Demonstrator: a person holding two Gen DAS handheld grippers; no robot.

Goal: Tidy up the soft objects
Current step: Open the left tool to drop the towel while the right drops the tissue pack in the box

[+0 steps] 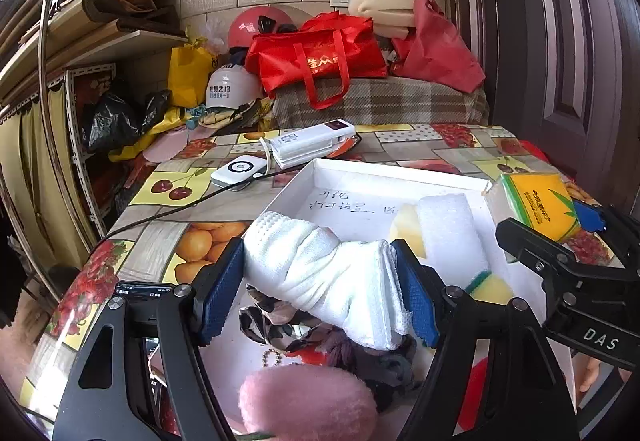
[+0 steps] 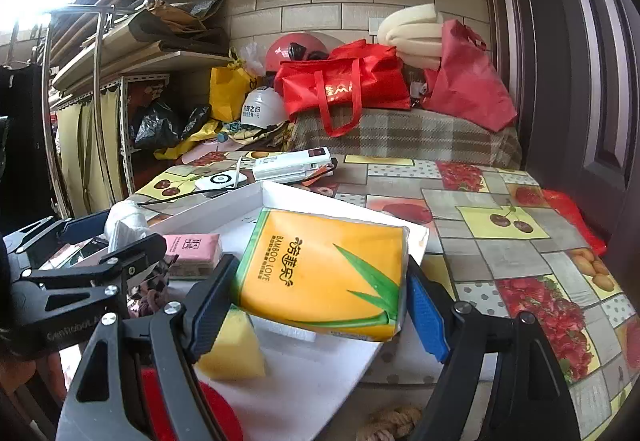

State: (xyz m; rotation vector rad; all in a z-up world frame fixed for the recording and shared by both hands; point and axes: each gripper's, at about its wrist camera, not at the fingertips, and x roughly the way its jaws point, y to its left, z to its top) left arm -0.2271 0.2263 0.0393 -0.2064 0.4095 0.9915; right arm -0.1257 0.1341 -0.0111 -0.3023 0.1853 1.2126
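Observation:
My left gripper (image 1: 320,285) is shut on a rolled white towel (image 1: 320,273) and holds it above the near part of a shallow white box (image 1: 384,171). In the box lie a white-and-yellow sponge (image 1: 452,241), a pink fluffy ball (image 1: 308,401) and a patterned scrunchie (image 1: 276,325). My right gripper (image 2: 320,297) is shut on a yellow tissue pack (image 2: 324,273) over the box's right side (image 2: 256,197); it also shows in the left wrist view (image 1: 540,205). A yellow sponge (image 2: 236,349) and a pink pack (image 2: 194,251) lie in the box.
The table has a fruit-pattern cloth (image 2: 500,241). Behind the box lie a white power bank (image 1: 312,141), a small white device (image 1: 240,171) and a black cable (image 1: 180,207). A phone (image 1: 140,301) sits at the left. Red bags (image 1: 320,53) and helmets are piled at the back.

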